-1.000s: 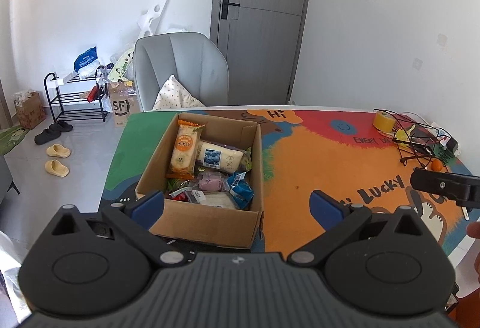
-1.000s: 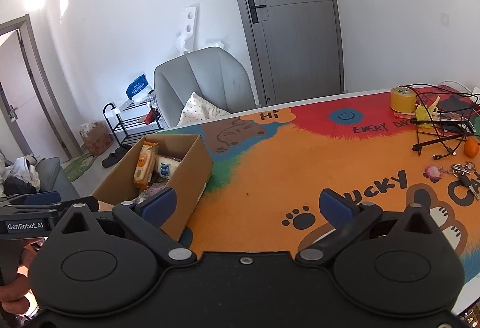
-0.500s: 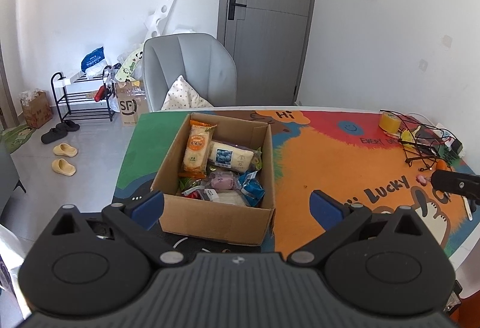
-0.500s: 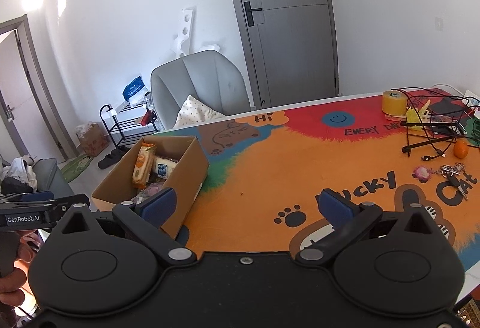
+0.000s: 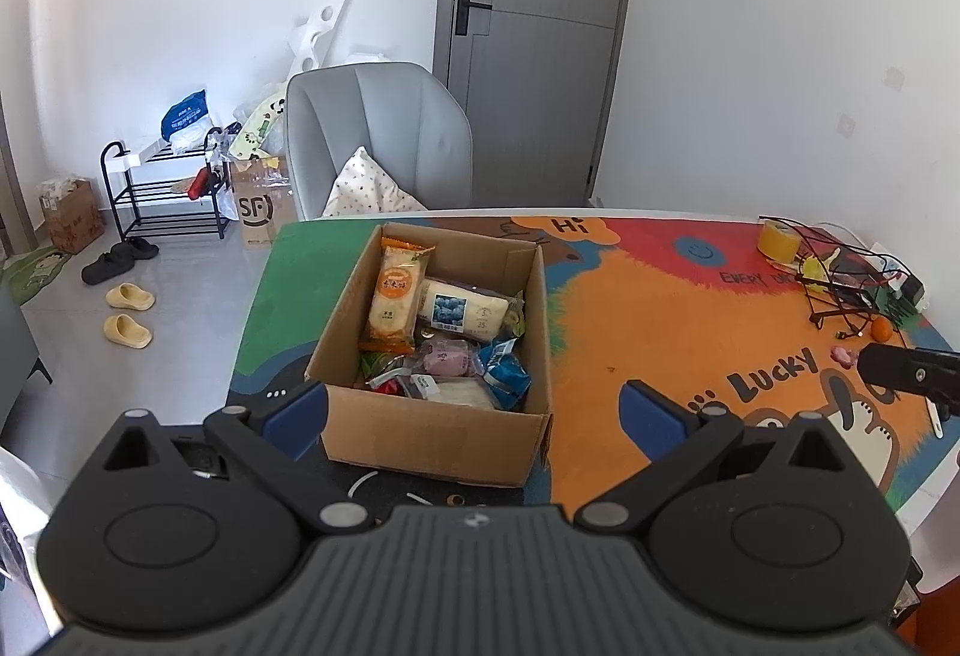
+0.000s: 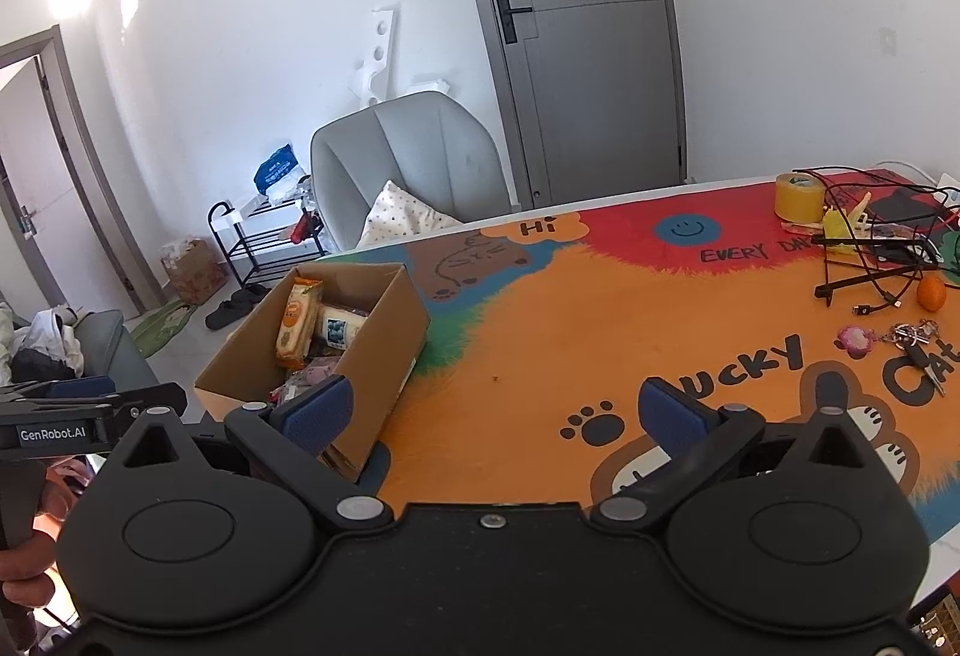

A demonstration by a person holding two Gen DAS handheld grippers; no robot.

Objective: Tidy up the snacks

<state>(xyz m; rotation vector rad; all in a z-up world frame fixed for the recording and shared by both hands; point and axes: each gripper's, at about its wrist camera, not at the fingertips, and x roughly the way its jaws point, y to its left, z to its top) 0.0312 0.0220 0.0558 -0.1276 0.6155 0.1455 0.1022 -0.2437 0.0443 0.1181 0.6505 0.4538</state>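
Note:
An open cardboard box (image 5: 432, 434) (image 6: 384, 350) sits on the left part of the colourful table mat (image 5: 648, 332) (image 6: 600, 332). Several snack packs lie inside: an orange pack (image 5: 396, 293) (image 6: 295, 323), a white blueberry pack (image 5: 459, 309) (image 6: 339, 329), a purple one (image 5: 447, 356) and a blue one (image 5: 507, 377). My left gripper (image 5: 474, 410) is open, held back from the box's near wall and holding nothing. My right gripper (image 6: 495, 413) is open too, over the mat to the right of the box, with nothing between its fingers.
A yellow tape roll (image 6: 798, 197), black cables and a wire stand (image 6: 870, 260), a small orange (image 6: 931, 291), keys (image 6: 915, 341) and a pink charm (image 6: 855, 339) crowd the mat's right end. A grey chair (image 5: 384, 134) stands behind the table. Shoe rack (image 5: 162, 188) and slippers lie left on the floor.
Both grippers have drawn back and risen from the table, so the box looks farther and more of the mat shows. Both stay open; the snacks have not moved.

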